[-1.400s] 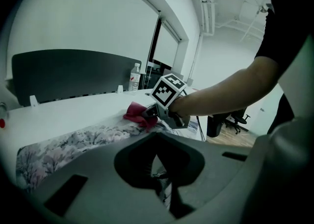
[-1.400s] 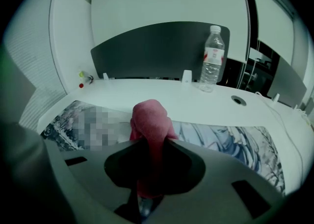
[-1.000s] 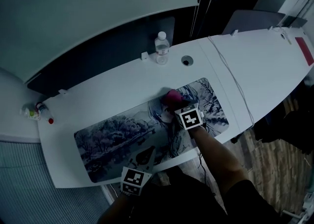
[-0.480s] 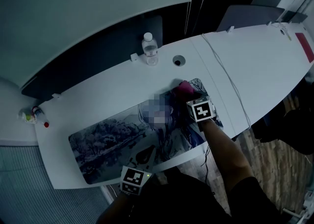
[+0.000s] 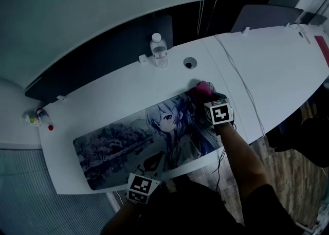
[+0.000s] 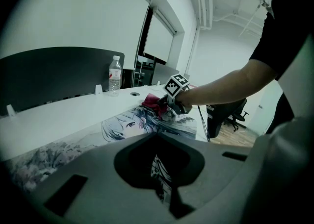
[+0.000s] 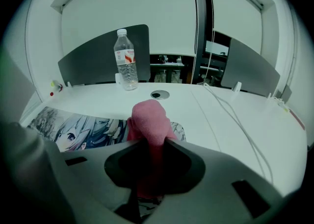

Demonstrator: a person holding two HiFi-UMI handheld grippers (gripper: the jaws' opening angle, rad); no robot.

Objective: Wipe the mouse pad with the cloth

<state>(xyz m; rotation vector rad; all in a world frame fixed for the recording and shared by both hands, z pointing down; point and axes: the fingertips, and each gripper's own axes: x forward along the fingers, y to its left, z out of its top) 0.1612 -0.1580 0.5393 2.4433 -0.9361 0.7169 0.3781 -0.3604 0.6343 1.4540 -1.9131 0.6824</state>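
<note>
A long mouse pad point(image 5: 128, 139) printed with an anime girl lies along the front of the white desk point(image 5: 103, 97). My right gripper point(image 5: 205, 96) is shut on a bunched pink cloth point(image 5: 201, 87) and presses it on the pad's far right corner. In the right gripper view the cloth point(image 7: 149, 120) sticks out past my right gripper point(image 7: 147, 161), over the pad point(image 7: 78, 132). My left gripper point(image 5: 154, 163) sits at the pad's near edge, and a strip of the pad shows pinched in my left gripper point(image 6: 159, 179). From there the cloth point(image 6: 151, 101) shows far across the pad point(image 6: 117, 127).
A water bottle point(image 5: 159, 50) stands at the desk's back edge beside a round cable hole point(image 5: 189, 63). A white cable point(image 5: 241, 85) crosses the desk right of the pad. Small items point(image 5: 36, 118) lie at the left end. Dark divider panels point(image 5: 103, 54) line the back.
My right gripper has slid the cloth rightward along the pad, from the printed face out to the pad's far right corner. The left gripper has stayed at the near edge.
</note>
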